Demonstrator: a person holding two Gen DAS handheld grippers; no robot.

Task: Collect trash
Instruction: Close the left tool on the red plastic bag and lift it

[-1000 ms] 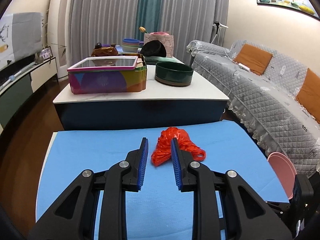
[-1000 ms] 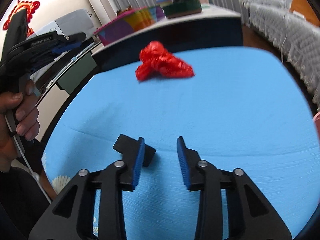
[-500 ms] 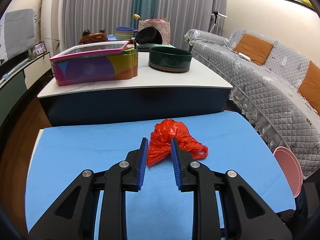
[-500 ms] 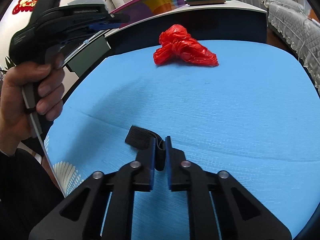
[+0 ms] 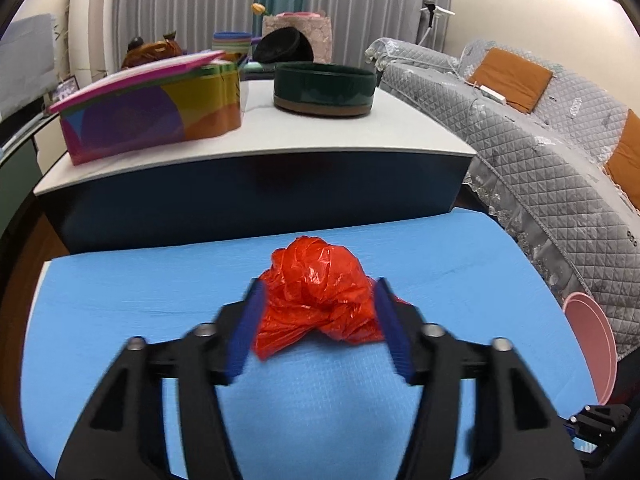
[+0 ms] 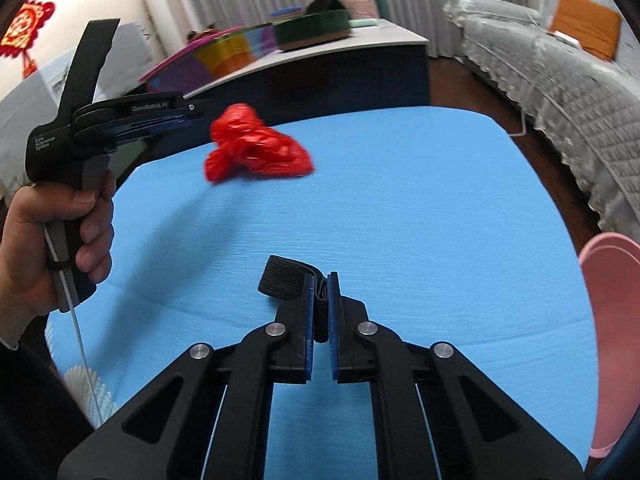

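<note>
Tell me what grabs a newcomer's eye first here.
The crumpled red plastic bag on the blue mat, framed by the open left gripper. Nearer, the right gripper is pinched shut on a small black ribbed strap.

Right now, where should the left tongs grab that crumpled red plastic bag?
Grip the red bag across its bunched middle, coming straight forward and low along the blue mat. The open left tongs already straddle that mound; its loose flat tail would slip.
</note>
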